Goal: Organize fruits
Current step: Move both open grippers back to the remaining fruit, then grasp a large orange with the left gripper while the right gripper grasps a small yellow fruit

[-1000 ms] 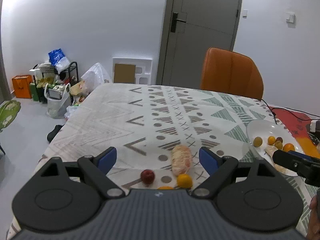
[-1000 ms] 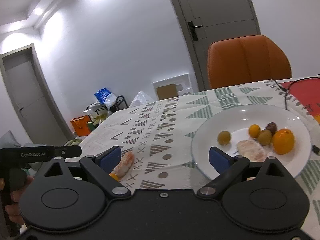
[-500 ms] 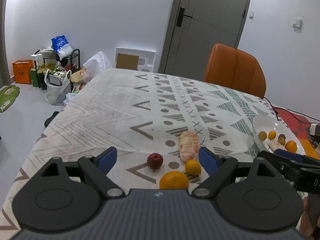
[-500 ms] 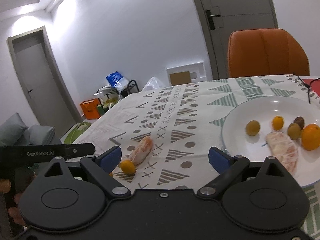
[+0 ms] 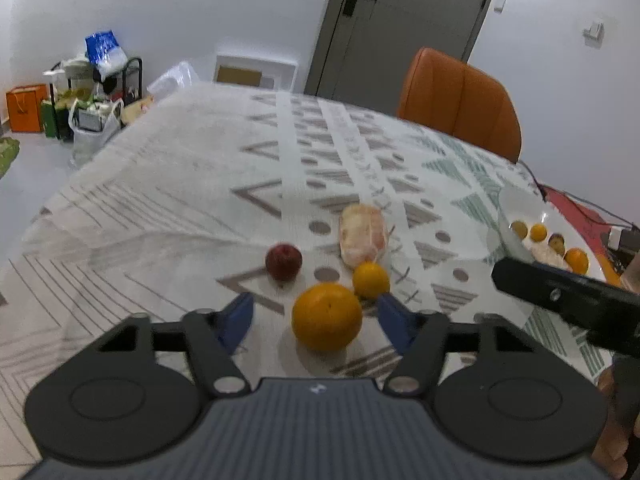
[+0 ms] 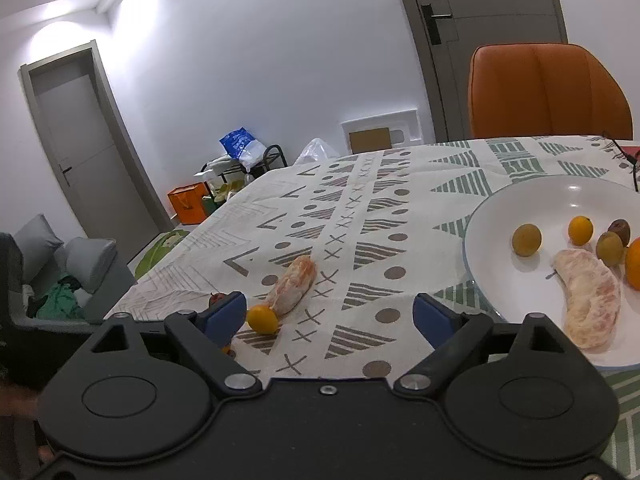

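In the left wrist view my left gripper [image 5: 316,318] is open, its blue fingers either side of a large orange [image 5: 326,316] on the patterned tablecloth. Just beyond lie a small orange [image 5: 371,280], a dark red fruit [image 5: 283,261] and a peeled citrus piece [image 5: 363,236]. The white plate [image 5: 516,200] at right holds several small fruits. In the right wrist view my right gripper [image 6: 330,316] is open and empty over the cloth, between the peeled piece [image 6: 294,286] with the small orange [image 6: 262,319] and the plate [image 6: 492,216], which holds another peeled piece [image 6: 592,304].
An orange chair [image 5: 460,100] stands at the table's far side. A cable [image 5: 576,204] runs by a red mat past the plate. The right gripper's body [image 5: 568,296] reaches in at the right of the left view. Bags and a rack [image 5: 80,92] sit on the floor at left.
My left gripper has moved forward and down, so the large orange now lies between its fingers. My right gripper has swung left and pulled back from the plate.
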A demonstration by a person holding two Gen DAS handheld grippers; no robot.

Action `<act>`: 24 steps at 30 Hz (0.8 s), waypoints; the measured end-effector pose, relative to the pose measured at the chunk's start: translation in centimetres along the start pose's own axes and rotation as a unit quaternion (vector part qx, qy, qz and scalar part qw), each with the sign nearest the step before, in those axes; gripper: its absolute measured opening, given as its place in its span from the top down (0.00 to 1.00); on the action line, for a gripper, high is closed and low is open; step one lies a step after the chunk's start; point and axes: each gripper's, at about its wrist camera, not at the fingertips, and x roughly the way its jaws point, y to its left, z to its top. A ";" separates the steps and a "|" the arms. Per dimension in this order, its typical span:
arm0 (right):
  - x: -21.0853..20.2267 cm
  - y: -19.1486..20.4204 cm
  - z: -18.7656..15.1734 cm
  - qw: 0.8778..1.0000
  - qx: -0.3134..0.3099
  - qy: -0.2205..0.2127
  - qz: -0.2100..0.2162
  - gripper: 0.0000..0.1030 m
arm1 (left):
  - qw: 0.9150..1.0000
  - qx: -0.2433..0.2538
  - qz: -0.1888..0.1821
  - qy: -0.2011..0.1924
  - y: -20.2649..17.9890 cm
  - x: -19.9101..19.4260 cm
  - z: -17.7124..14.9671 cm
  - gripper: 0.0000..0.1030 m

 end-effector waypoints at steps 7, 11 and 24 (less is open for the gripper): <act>0.8 0.2 0.2 1.000 -0.005 0.009 0.011 0.14 | 1.000 -0.003 0.005 -0.006 0.5 -0.3 0.0 0.65; 1.8 0.8 0.1 1.000 -0.010 0.021 0.021 0.18 | 1.000 -0.011 0.012 -0.016 1.4 -1.0 0.3 0.65; 4.8 2.9 0.0 0.998 -0.026 0.051 0.041 0.36 | 0.998 -0.028 0.043 -0.035 4.0 -2.5 1.0 0.65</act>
